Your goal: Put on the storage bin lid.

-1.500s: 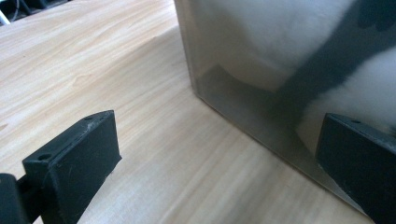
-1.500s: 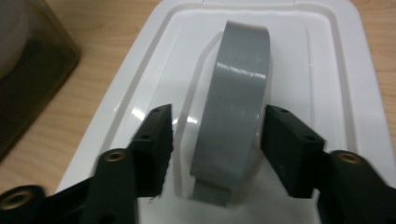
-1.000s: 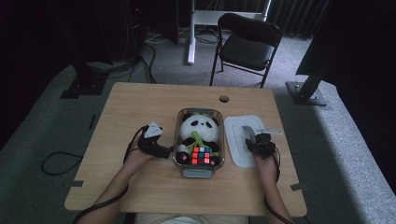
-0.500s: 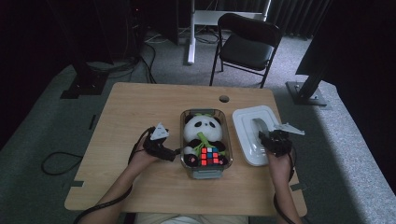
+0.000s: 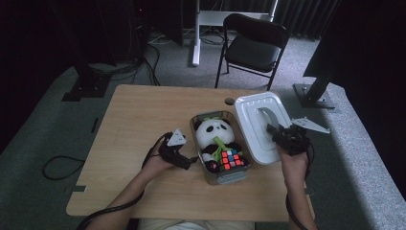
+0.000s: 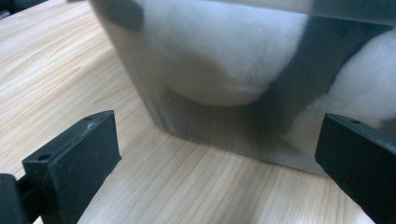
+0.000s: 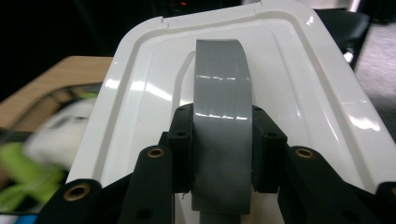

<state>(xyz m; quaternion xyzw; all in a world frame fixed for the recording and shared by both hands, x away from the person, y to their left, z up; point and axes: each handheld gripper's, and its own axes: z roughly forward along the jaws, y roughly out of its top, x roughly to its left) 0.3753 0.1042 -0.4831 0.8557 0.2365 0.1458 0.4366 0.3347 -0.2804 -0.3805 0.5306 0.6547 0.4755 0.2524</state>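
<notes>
Right gripper (image 7: 223,154) clamps lid (image 7: 327,93) handle (image 7: 222,93) beside container (image 5: 218,178).

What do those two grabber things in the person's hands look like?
Both are black. The left gripper has two chunky, square-ended black jaws, a grey three-cornered plate on top, and a black cable trailing back along the forearm. The right gripper has black jaws with small brass-coloured rings in the arms behind them, a grey three-cornered plate too, and its own black cable. No sleeves reach the forearms.

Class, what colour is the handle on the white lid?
Grey handle; the right gripper view shows it best.
</notes>
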